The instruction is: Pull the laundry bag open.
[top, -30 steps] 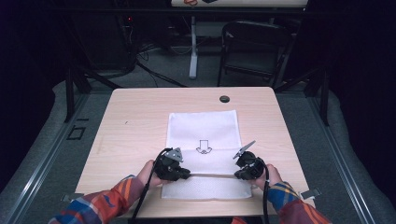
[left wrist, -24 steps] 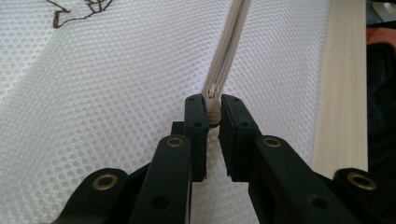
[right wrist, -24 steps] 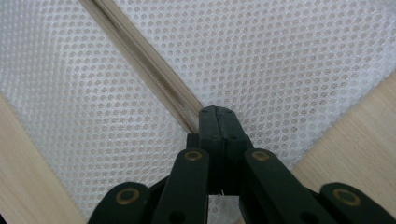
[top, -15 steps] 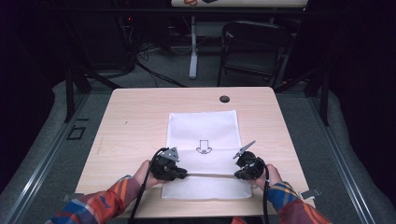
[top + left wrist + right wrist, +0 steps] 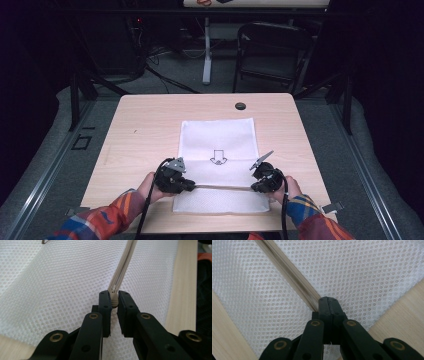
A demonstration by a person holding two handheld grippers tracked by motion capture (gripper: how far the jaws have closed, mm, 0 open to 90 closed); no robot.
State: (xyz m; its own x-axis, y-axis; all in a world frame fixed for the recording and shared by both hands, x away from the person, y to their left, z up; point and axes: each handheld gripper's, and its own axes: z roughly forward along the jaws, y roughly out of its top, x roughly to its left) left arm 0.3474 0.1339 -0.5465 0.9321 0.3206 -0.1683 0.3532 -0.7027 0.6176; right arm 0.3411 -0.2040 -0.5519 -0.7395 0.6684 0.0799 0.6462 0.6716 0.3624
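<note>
From the high view, a white mesh bag [image 5: 218, 165] lies flat on the wooden table [image 5: 145, 130], near the person's edge; it has a small arrow mark [image 5: 218, 157] printed on it; the left gripper [image 5: 189, 185] and the right gripper [image 5: 256, 186] sit at the two ends of the zipper [image 5: 222, 187] that runs across the bag; a little black cap [image 5: 240, 106] sits well apart at the far side; the bag looks light, thin and floppy, so I think it would bunch up if pulled hard; the zipper ends look like the best spots to hold; the jaw tips are too small to make out here

In the left gripper view, the two black jaws are closed on the zipper pull [image 5: 114, 300], with the zipper [image 5: 123, 263] running away across the mesh [image 5: 62, 285]; the pull is small and may slip; most of it hides between the jaws

In the right gripper view, the jaws are pressed tight together at the end of the zipper [image 5: 292, 277]; the bit they pinch is hidden, so I cannot tell if it is tape or cloth; table [image 5: 227, 335] shows at the corners
</note>
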